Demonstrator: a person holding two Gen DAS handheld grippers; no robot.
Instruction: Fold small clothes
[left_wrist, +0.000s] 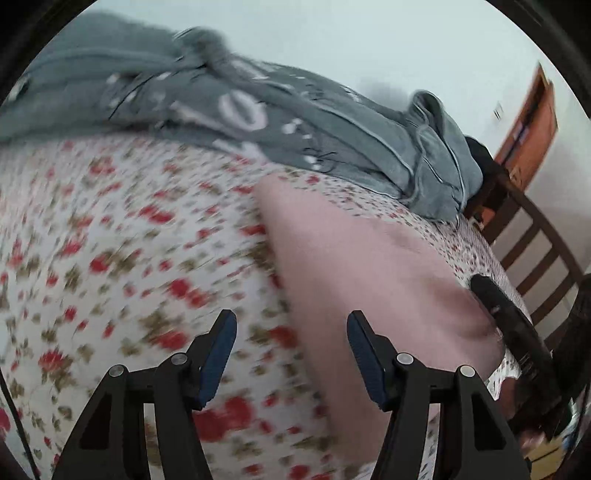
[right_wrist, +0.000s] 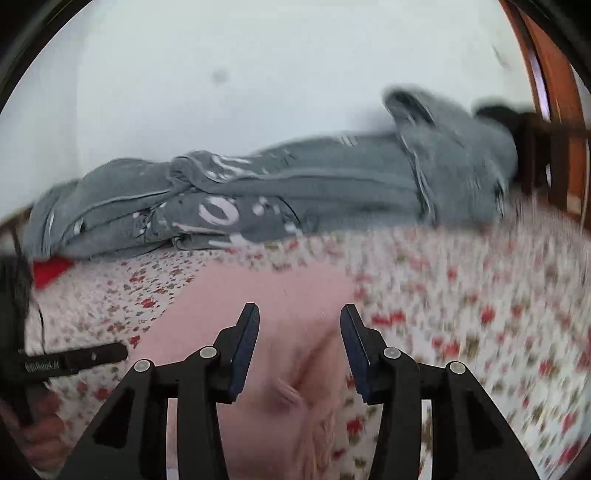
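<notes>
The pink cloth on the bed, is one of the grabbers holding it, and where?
Neither holds it. The left gripper and right gripper are both open, and the pink cloth lies loose on the flowery sheet.

Each hand-held gripper (left_wrist: 291, 325) is black with dark-blue pads (right_wrist: 245, 350).

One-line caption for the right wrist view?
Open right gripper over pink garment on floral bedsheet, grey blanket behind.

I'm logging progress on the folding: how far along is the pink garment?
Done: the pink garment lies spread on the floral sheet. In hand: nothing; the left gripper and right gripper are both open over it. Left: gripping and folding it.
</notes>
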